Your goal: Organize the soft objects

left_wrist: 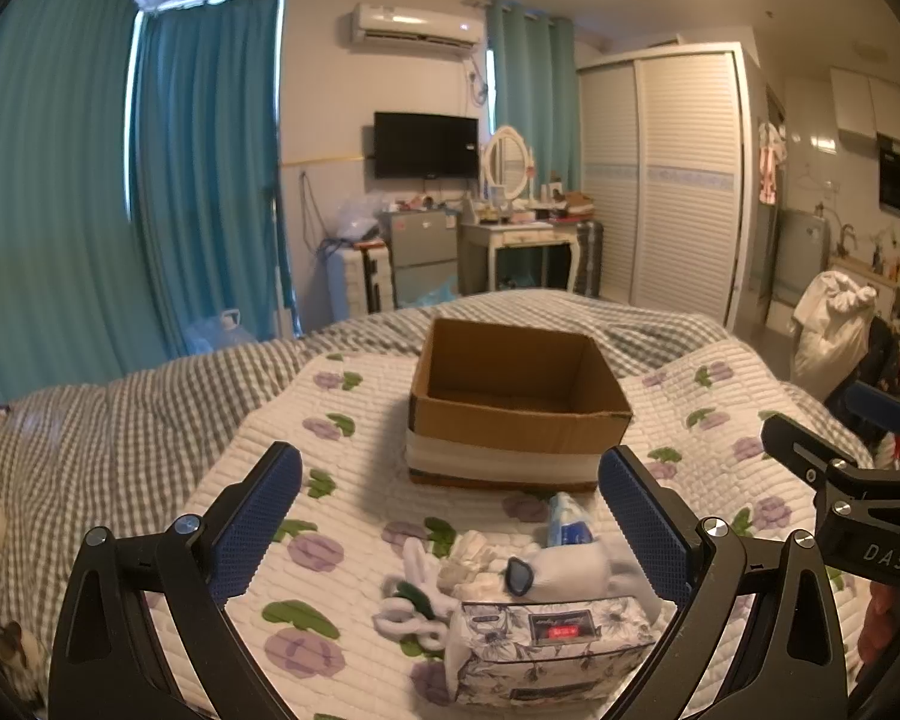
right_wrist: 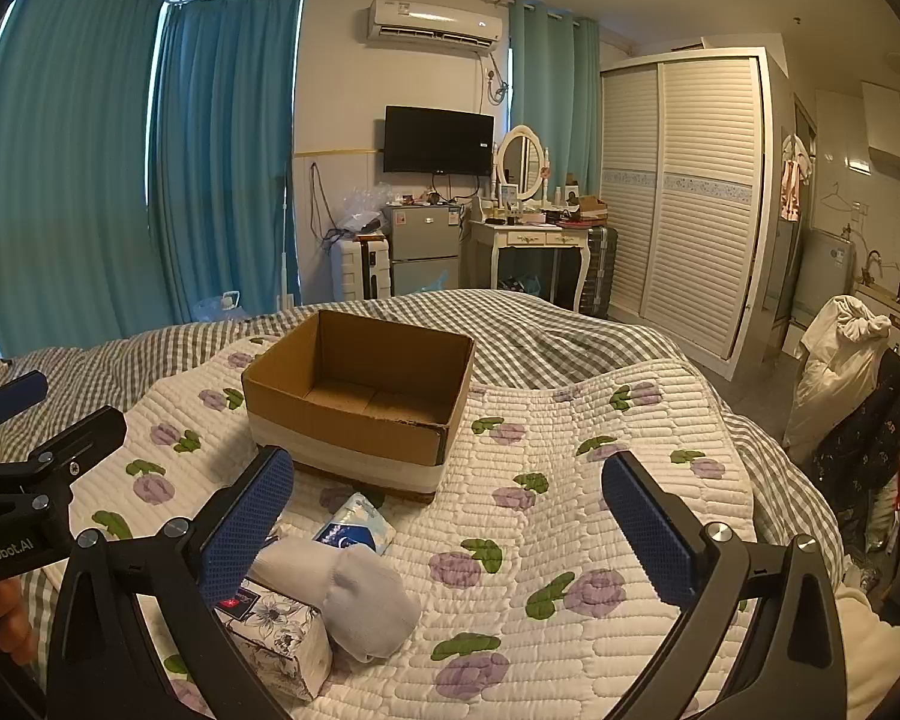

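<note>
On the right tongs [left_wrist: 822, 462] "DAS"; on the left [right_wrist: 48, 438] "GenRobot.AI"; both spread apart.

L gripper [left_wrist: 450, 519] wide open, blue pads [left_wrist: 257, 519] well apart, nothing between them — pointed fwd and slightly down. R gripper [right_wrist: 447, 531] same: jaws fully spread, holding nothing, level w/ L and just beside it. Bare fingers [right_wrist: 7, 618] of person's L hand visible behind L gripper body.

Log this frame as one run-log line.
left gripper: open | right gripper: open | brown cardboard box: empty | rolled white sock: on quilt
</note>
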Demonstrator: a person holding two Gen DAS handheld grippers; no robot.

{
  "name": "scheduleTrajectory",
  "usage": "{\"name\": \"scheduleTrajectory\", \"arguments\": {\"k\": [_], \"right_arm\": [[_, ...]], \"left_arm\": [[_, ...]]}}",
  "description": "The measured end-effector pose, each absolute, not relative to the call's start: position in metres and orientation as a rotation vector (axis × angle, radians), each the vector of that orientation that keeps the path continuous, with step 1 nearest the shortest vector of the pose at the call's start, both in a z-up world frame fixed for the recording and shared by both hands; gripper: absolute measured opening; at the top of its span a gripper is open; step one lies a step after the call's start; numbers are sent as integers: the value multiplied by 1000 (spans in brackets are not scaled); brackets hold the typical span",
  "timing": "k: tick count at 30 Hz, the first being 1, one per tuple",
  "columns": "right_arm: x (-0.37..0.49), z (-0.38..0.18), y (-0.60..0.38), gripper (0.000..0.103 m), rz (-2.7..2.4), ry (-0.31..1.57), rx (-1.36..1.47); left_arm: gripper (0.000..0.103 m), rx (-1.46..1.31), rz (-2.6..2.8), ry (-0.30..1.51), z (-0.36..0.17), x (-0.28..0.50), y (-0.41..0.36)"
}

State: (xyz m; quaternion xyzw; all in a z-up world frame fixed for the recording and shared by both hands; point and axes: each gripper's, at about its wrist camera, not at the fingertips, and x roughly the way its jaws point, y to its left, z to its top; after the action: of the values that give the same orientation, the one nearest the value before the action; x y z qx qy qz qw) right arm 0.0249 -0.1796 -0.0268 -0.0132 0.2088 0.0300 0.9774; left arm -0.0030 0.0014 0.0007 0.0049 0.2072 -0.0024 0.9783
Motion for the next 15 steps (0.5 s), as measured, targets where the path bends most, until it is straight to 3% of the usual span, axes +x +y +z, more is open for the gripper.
{"name": "scheduleTrajectory", "arguments": {"k": [15], "right_arm": [[25, -30, -175, 103, 62, 428, -31]], "left_arm": [[101, 10, -3, 418, -1, -4, 1]]}}
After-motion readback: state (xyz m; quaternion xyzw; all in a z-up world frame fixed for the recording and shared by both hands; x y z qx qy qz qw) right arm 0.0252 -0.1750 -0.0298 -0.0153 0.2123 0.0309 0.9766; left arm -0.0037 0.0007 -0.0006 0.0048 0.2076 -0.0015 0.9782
